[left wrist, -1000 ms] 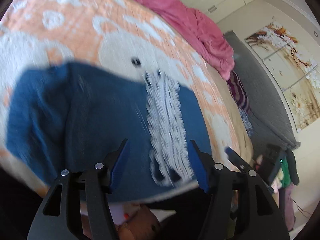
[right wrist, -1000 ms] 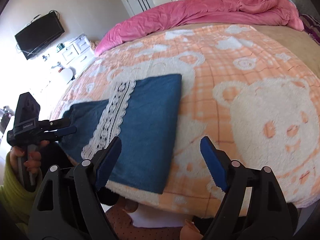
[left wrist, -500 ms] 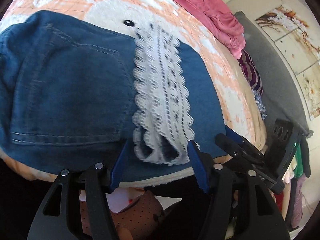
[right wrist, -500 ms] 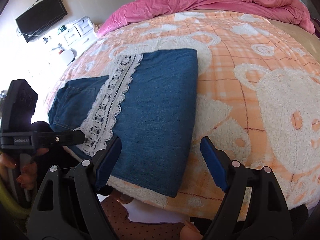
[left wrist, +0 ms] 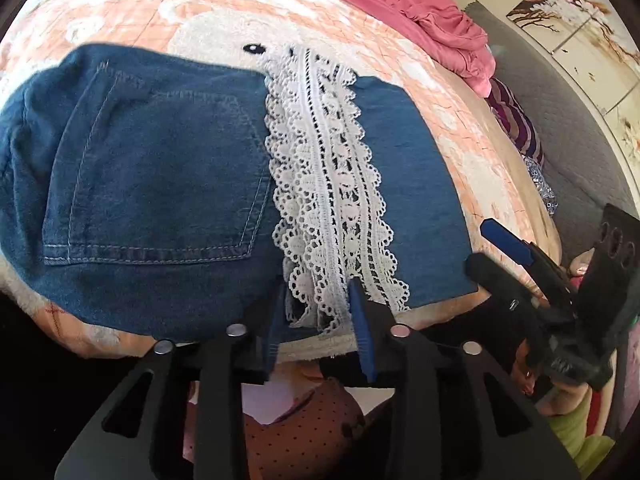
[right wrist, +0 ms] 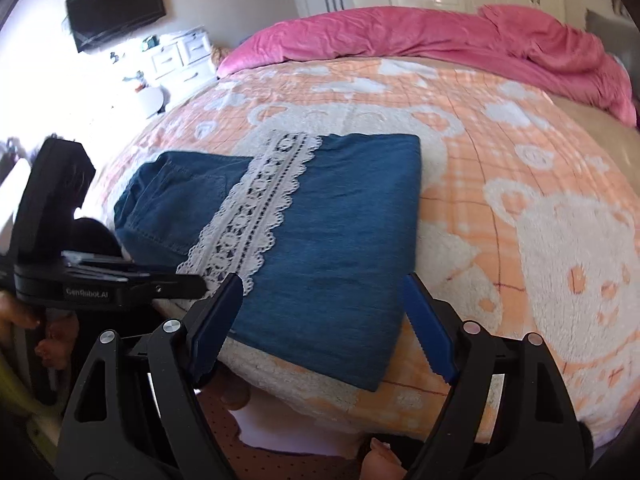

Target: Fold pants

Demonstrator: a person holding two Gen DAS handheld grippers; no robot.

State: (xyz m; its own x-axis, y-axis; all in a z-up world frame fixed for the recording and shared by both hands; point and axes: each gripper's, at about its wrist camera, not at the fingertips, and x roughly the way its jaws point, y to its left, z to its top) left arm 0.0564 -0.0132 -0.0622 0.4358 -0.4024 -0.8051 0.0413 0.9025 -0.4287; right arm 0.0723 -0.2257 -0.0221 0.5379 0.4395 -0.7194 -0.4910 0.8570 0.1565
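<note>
Folded blue denim pants [left wrist: 160, 184] with a white lace hem strip [left wrist: 332, 200] lie at the near edge of the bed; they also show in the right wrist view [right wrist: 332, 240]. My left gripper [left wrist: 316, 308] has its jaws closed in on the near end of the lace hem, pinching it. My right gripper [right wrist: 320, 304] is open, its jaws on either side of the near folded edge of the pants, holding nothing. The right gripper shows at the right of the left wrist view [left wrist: 520, 256], and the left gripper at the left of the right wrist view [right wrist: 120, 280].
The bed has an orange and white bear-pattern blanket [right wrist: 540, 184]. A pink duvet [right wrist: 440, 36] lies bunched at the far side. A dresser [right wrist: 180, 60] and a wall TV [right wrist: 116, 8] stand beyond the bed. Striped clothes [left wrist: 516, 128] lie by a grey headboard.
My left gripper moved in to the pants and its jaws closed from wide open onto the near end of the lace hem. My right gripper came closer to the folded edge, still open.
</note>
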